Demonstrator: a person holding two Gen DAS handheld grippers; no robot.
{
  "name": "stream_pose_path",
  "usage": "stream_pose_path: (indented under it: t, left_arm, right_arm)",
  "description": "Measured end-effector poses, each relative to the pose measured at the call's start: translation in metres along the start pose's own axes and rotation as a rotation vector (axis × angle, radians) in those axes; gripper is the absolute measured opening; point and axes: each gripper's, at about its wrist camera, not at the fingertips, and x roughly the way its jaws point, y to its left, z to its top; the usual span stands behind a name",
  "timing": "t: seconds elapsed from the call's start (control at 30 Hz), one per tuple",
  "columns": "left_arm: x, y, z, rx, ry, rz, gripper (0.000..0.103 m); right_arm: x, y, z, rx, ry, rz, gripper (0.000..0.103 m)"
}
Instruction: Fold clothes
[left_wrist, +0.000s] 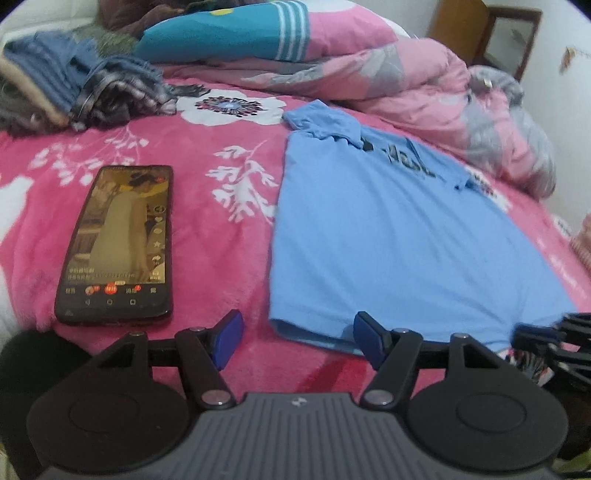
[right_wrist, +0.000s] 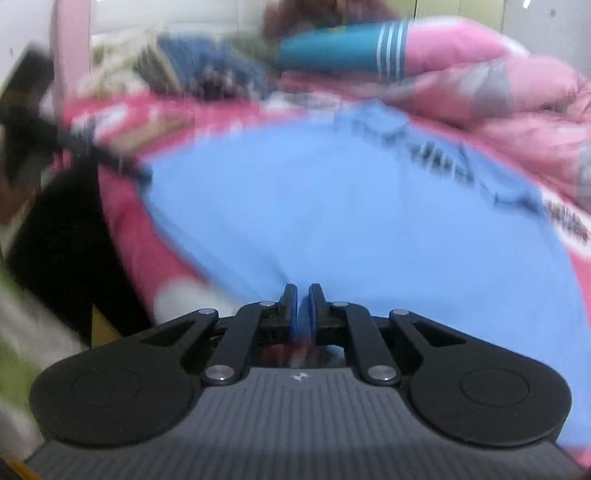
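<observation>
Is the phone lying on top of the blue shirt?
No, the phone lies on the pink blanket, to the left of the blue shirt, with a strip of blanket between them.

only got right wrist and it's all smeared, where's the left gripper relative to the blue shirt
Observer: The left gripper is at the blue shirt's near left corner, with its fingers open on either side of that corner.
Operator: anything beside the shirt i could hit
Observer: A phone lies flat on the pink blanket to the left of the shirt. It is clear of the shirt and its screen is lit.
Operator: is the sleeve on that side spread out
Observer: No, the sleeve lies bunched up at the shirt's far left corner.
</observation>
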Motion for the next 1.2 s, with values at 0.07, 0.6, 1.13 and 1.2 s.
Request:
stream_pose_path:
  t: [0.07, 0.6, 1.13, 1.2]
  left_arm:
    - [0.000, -0.001, 0.000, 0.002, 0.005, 0.006, 0.069]
    - [-0.004, -0.034, 0.026, 0.082, -0.018, -0.036, 0.072]
    - [0.052, -0.097, 0.027, 0.186, 0.063, -0.177, 0.083]
    - [0.052, -0.097, 0.028, 0.193, 0.065, -0.180, 0.084]
  right_arm:
    - [-0.010, -0.001, -0.007, 0.042, 0.019, 0.033, 0.006]
    - [-0.071, -0.099, -0.052, 0.477, -0.013, -0.359, 0.009]
    - [-0.092, -0.169, -0.088, 0.834, -0.130, -0.383, 0.001]
    - [-0.093, -0.170, -0.094, 0.864, -0.144, -0.374, 0.001]
